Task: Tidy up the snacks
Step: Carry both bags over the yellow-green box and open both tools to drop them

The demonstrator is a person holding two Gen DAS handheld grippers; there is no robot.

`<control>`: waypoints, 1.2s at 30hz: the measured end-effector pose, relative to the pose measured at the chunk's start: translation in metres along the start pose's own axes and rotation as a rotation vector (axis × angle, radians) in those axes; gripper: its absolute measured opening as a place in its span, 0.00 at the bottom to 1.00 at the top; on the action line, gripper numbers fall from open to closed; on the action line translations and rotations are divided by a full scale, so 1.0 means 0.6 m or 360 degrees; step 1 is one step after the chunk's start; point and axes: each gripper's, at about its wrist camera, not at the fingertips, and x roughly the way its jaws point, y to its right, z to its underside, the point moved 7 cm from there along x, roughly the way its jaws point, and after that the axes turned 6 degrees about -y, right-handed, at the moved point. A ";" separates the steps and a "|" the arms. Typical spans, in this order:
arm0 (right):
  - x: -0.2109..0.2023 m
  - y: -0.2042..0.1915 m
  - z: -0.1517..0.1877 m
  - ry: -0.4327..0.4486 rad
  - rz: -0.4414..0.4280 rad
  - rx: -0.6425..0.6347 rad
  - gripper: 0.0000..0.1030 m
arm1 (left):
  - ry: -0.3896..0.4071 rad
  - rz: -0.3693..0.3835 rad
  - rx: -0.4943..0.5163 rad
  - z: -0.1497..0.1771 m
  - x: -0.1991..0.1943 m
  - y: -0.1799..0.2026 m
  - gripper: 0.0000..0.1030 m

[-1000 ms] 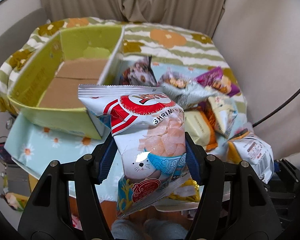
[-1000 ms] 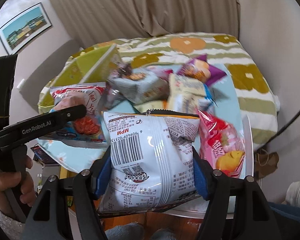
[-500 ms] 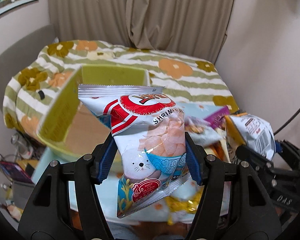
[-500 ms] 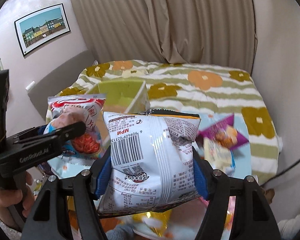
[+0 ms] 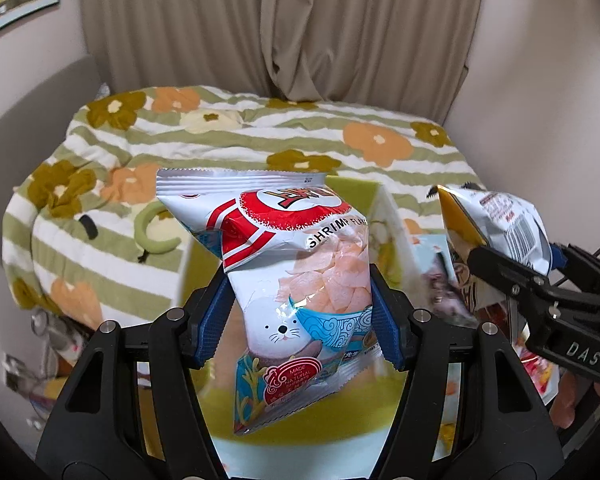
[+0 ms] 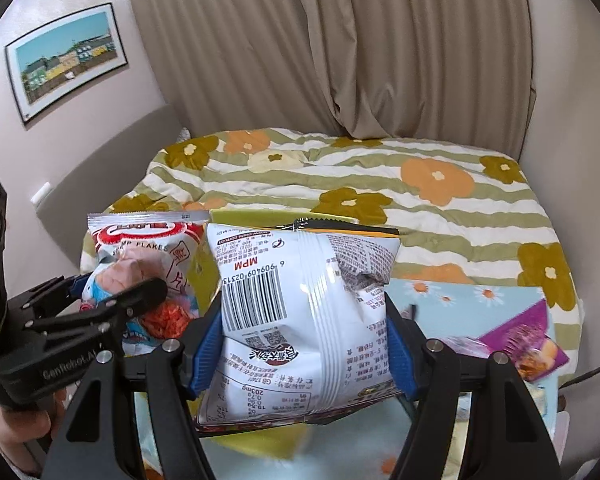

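Centre frame, left gripper (image 5: 300, 320) jaws clamp a glossy white-and-red shrimp-flake bag (image 5: 288, 272) with seal cartoon; right gripper (image 6: 302, 344) jaws pinch a crinkled white barcode-printed snack bag (image 6: 304, 320), both above yellow-green box (image 5: 300, 420).

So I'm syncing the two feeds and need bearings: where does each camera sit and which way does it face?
Left wrist: sits on the left gripper, looking along its fingers at the shrimp flakes bag, bed and curtain beyond; the right gripper shows at right.
Right wrist: sits on the right gripper, facing the white chip bag; the left gripper shows at left.
Shared: both bags, the bed, the green box.
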 end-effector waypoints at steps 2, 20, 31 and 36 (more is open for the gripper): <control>0.025 -0.011 -0.014 -0.0022 0.0026 0.0020 0.64 | -0.0046 0.0017 0.0030 -0.013 0.028 -0.023 0.58; 0.161 0.002 -0.043 -0.0228 0.0160 0.0165 0.64 | -0.0341 0.0004 0.0154 -0.041 0.251 -0.044 0.69; 0.191 0.007 -0.047 -0.0295 0.0091 0.0122 0.64 | -0.0325 -0.0053 0.0130 -0.045 0.247 -0.049 1.00; 0.195 0.003 -0.061 -0.0293 0.0036 0.0098 0.65 | -0.0317 -0.0099 0.0090 -0.036 0.217 -0.057 1.00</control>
